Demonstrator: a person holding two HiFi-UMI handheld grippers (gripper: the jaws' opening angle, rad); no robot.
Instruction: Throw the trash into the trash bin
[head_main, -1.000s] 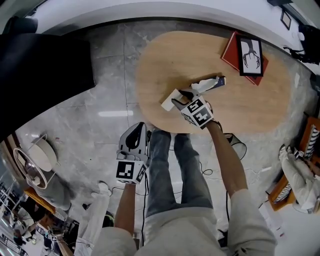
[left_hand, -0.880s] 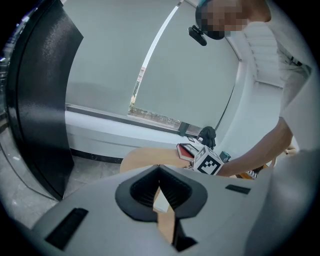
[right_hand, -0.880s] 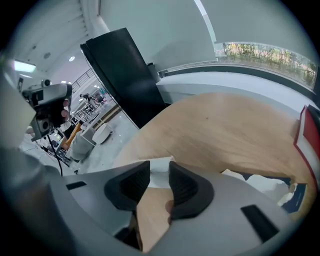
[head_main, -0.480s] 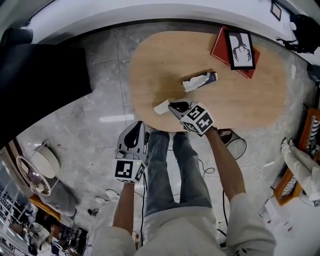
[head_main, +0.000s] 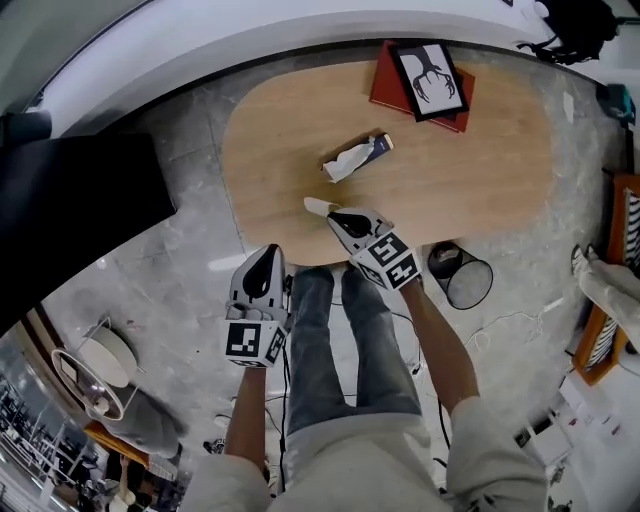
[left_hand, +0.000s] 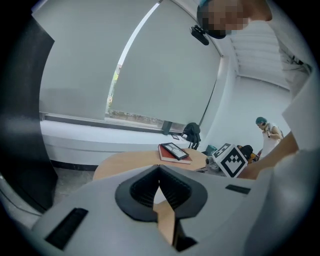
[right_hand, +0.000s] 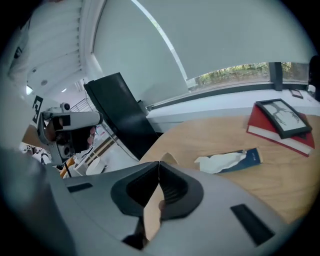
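The right gripper (head_main: 331, 213) (right_hand: 159, 162) is clamped on a small pale scrap of paper (head_main: 316, 206) (right_hand: 168, 159). The scrap sticks out past the closed tips and hangs above the near edge of the oval light-wood table (head_main: 470, 170) (right_hand: 210, 140), apart from the tabletop.

The left gripper (head_main: 264, 251) (left_hand: 159, 167) hovers over the grey marble floor (head_main: 190, 230), just beside the person's left leg. Its jaws are together with nothing between them.

The round black wire-mesh trash bin (head_main: 478, 290) stands on the floor by the near edge of the table, on the person's right, well apart from the held scrap.

On the table, beyond the right gripper, lies a dark blue tissue pack (head_main: 372, 149) (right_hand: 248, 157) with white tissue spilling from one end. At the far edge, a black-framed picture (head_main: 428, 78) (right_hand: 281, 116) lies on a red book (head_main: 382, 88) (right_hand: 280, 134). A large black panel (head_main: 70, 220) (right_hand: 120, 115) stands off to the left of the table.
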